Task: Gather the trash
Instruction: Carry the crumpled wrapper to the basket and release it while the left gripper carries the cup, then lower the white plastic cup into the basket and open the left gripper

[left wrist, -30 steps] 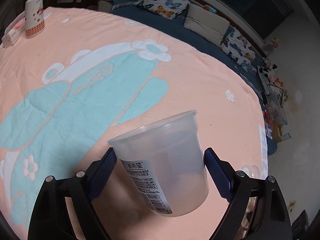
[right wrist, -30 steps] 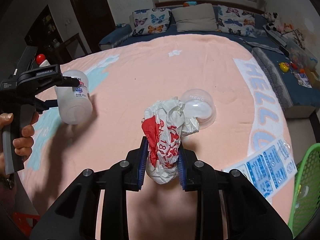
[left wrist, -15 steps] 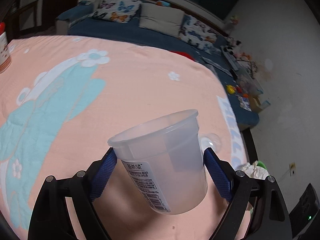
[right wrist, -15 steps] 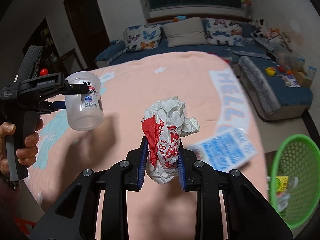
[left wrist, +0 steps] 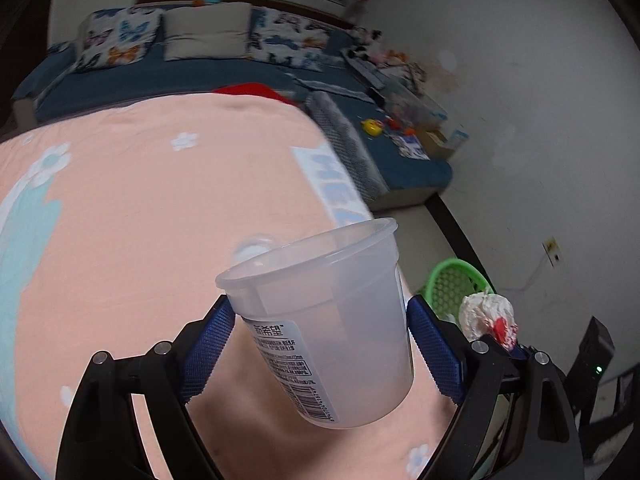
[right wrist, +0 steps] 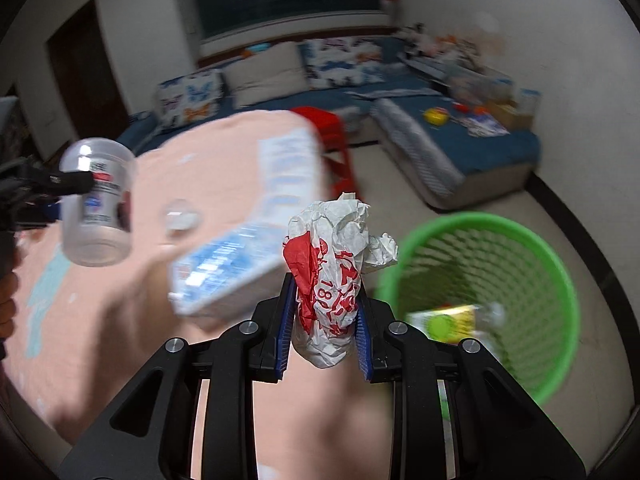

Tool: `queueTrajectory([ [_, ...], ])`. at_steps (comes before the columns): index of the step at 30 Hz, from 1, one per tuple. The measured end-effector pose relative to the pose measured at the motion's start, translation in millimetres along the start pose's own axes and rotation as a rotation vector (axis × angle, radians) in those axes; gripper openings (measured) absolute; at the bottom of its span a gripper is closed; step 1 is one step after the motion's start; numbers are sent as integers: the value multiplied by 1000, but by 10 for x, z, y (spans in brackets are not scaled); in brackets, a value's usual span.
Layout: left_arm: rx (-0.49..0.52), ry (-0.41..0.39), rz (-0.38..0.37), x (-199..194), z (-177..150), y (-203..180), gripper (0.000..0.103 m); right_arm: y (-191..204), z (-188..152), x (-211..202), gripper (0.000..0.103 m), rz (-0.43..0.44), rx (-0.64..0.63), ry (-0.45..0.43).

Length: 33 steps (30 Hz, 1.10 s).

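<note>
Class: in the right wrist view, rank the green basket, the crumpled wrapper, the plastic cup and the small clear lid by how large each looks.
1. Green basket
2. Crumpled wrapper, though it is closest to the camera, which inflates it
3. Plastic cup, close to the wrapper in apparent size, so this order is unsure
4. Clear lid, plainly smallest

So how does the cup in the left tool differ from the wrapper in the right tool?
The cup is rigid, see-through plastic holding its shape; the wrapper is crumpled white paper with red print. The cup spreads the left tool wide; the wrapper sits in the right tool, nearly shut. Both are held clear of the blanket.
</note>
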<state>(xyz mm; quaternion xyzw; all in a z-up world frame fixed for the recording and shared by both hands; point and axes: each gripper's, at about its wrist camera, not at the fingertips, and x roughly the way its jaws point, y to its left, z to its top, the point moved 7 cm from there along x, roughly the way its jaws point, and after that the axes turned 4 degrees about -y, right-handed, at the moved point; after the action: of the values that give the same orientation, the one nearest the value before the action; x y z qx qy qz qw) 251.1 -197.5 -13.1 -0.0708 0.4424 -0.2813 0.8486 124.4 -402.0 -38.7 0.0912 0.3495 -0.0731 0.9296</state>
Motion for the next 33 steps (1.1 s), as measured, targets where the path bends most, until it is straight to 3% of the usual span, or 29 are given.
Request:
queueTrajectory([
  [5, 108, 37, -65, 240, -32, -676, 84, -641, -202, -16, 28, -102, 74, 38],
  [14, 260, 110, -133, 641, -203, -1634, 79, -1348, -472, 4, 31, -175, 191, 87],
  [21, 320, 169, -139, 1018, -338, -2031, 78, -1555, -586, -39, 45, -179, 247, 83],
  [33, 386, 285, -175, 1588, -722, -2601, 79, -1653, -732, -313, 54, -189, 248, 46],
])
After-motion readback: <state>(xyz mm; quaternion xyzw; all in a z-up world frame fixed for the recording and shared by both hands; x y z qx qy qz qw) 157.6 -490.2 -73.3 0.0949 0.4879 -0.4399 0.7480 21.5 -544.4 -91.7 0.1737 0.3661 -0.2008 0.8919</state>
